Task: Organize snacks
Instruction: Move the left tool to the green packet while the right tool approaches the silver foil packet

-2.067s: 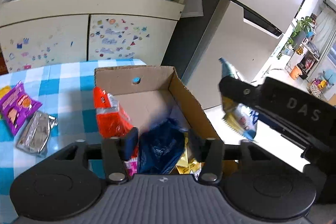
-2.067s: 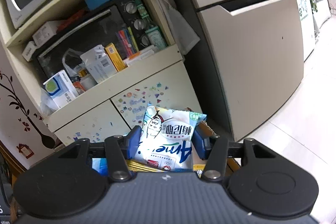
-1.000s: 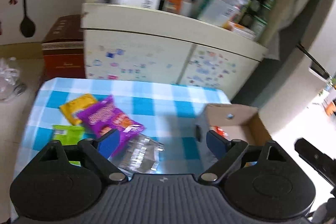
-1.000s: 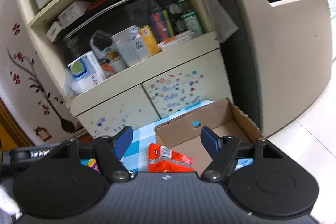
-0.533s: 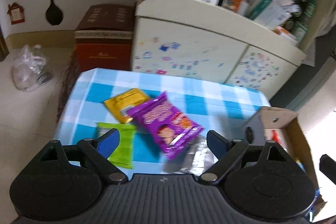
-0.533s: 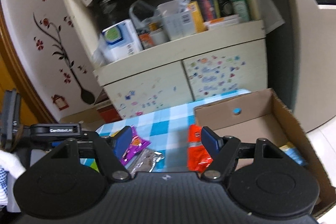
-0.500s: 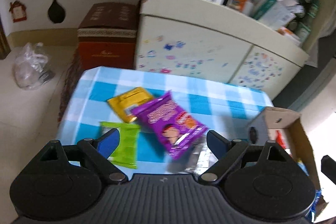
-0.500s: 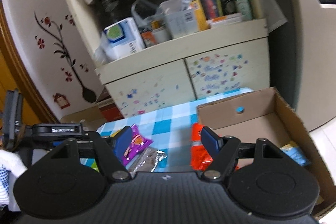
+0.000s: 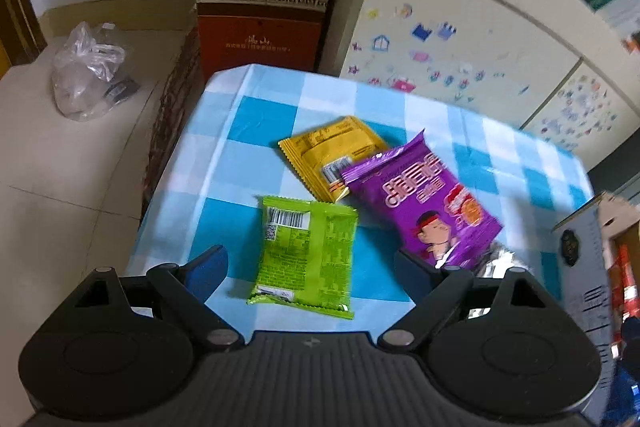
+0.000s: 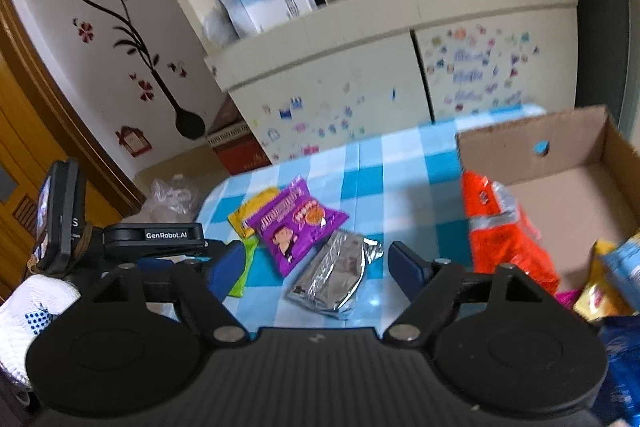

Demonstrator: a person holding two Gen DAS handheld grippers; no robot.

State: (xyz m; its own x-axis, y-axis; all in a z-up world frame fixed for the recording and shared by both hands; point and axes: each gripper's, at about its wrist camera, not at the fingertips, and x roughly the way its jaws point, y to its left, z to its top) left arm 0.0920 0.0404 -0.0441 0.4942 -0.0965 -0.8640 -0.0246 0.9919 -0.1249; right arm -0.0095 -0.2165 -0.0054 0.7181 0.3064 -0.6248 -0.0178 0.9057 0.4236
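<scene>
Left gripper [image 9: 310,265] jaws spread wide, empty, poised over the green packet [image 9: 306,253] — presumably the next pick; right gripper [image 10: 316,265] likewise open and empty above the silver packet [image 10: 334,273]; purple packet [image 9: 424,203] overlaps the yellow packet [image 9: 332,155]; cardboard box [image 10: 580,163] at table's right already holds an orange bag [image 10: 502,227] — evidently the collecting point.

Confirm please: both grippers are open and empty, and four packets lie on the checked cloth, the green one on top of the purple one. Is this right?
Not quite. The green packet lies apart from the purple packet, not on it; the purple one overlaps the yellow packet and the silver packet. The left wrist view shows this. The rest is right.
</scene>
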